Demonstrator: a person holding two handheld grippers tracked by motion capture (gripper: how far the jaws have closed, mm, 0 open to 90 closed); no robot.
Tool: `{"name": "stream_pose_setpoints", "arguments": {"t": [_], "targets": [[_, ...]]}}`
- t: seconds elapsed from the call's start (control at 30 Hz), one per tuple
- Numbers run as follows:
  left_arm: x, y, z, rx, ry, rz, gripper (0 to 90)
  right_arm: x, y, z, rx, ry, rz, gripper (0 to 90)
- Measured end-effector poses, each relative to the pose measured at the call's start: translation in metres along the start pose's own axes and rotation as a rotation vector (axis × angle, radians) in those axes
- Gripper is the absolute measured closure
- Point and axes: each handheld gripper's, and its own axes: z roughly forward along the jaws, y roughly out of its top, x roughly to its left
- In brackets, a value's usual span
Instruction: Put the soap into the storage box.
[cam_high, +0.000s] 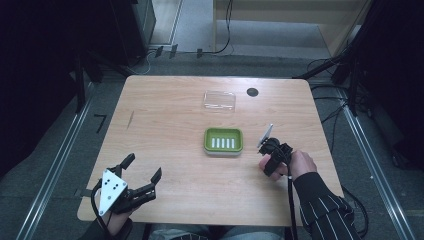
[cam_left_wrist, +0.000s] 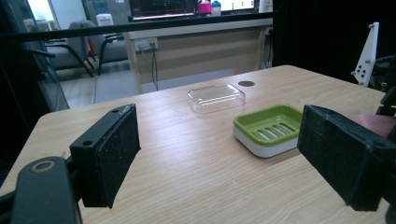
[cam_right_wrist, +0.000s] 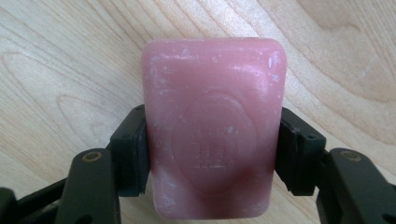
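Right of the green soap dish (cam_high: 223, 140), the right claw (cam_right_wrist: 212, 149) pinches the pink soap bar (cam_right_wrist: 212, 126) on the table (cam_high: 165, 125); shallow hold, so it could slip. Left claw (cam_left_wrist: 219, 158) gapes empty.

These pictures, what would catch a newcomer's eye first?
First, the pink bar of soap, clamped at its sides by the right gripper over the wooden table. Next, the green soap dish at the table's middle, with a clear lid lying behind it. The left gripper waits open at the near left.
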Motion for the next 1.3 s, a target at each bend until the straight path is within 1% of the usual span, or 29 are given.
{"name": "stream_pose_setpoints", "arguments": {"t": [0.3, 0.37, 0.6, 0.87, 1.03, 1.13, 1.3], "targets": [[0.000, 0.000, 0.000, -0.002, -0.003, 0.001, 13.6, -0.001, -0.001, -0.002, 0.005, 0.000, -0.002, 38.5], [0.000, 0.000, 0.000, 0.000, -0.003, 0.002, 13.6, -0.001, -0.001, -0.003, -0.002, -0.002, -0.006, 38.5], [0.000, 0.000, 0.000, 0.002, -0.005, 0.004, 13.6, -0.002, -0.001, -0.005, 0.004, 0.003, 0.000, 38.6], [0.000, 0.000, 0.001, 0.002, -0.006, 0.003, 13.6, -0.003, 0.000, -0.011, -0.020, -0.015, -0.020, 38.5], [0.000, 0.000, 0.001, 0.003, -0.007, 0.005, 13.6, -0.003, 0.002, -0.015, -0.019, -0.024, -0.043, 38.5], [0.000, 0.000, 0.001, 0.002, -0.007, 0.005, 13.6, -0.004, 0.003, -0.018, -0.030, -0.025, -0.049, 38.5], [-0.001, 0.000, 0.001, 0.002, -0.010, 0.006, 13.5, -0.003, 0.006, -0.021, -0.034, -0.031, -0.064, 38.5]]}}
